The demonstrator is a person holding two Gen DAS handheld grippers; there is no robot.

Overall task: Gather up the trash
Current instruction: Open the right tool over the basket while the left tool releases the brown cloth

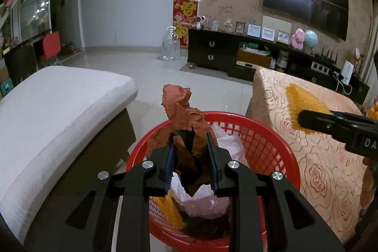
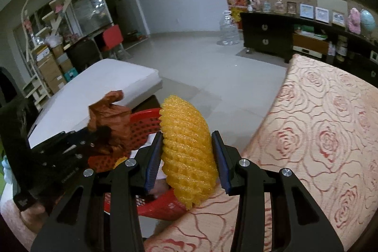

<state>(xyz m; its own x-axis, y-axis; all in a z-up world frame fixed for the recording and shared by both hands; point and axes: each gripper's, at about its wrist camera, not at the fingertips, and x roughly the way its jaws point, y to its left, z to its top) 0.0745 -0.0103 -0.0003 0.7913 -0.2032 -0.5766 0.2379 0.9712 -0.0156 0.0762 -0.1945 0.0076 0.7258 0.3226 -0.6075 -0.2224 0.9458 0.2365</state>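
My left gripper (image 1: 191,141) is shut on a crumpled brown paper (image 1: 182,110) and holds it over the red mesh basket (image 1: 267,141), which stands on the floor. Inside the basket lie a pale plastic bag (image 1: 203,202) and a yellow foam net piece (image 1: 170,211). My right gripper (image 2: 189,150) is shut on a yellow foam fruit net (image 2: 186,145), above the table edge just right of the red mesh basket (image 2: 144,119). In the left wrist view the right gripper's dark body enters from the right with the yellow foam fruit net (image 1: 302,105). The brown paper (image 2: 111,115) shows left in the right wrist view.
A table with a rose-patterned cloth (image 1: 326,157) stands right of the basket. A white cushioned sofa seat (image 1: 54,110) lies to the left. Tiled floor (image 1: 165,67) stretches ahead to a dark TV cabinet (image 1: 236,53) and a clear water jug (image 1: 170,44).
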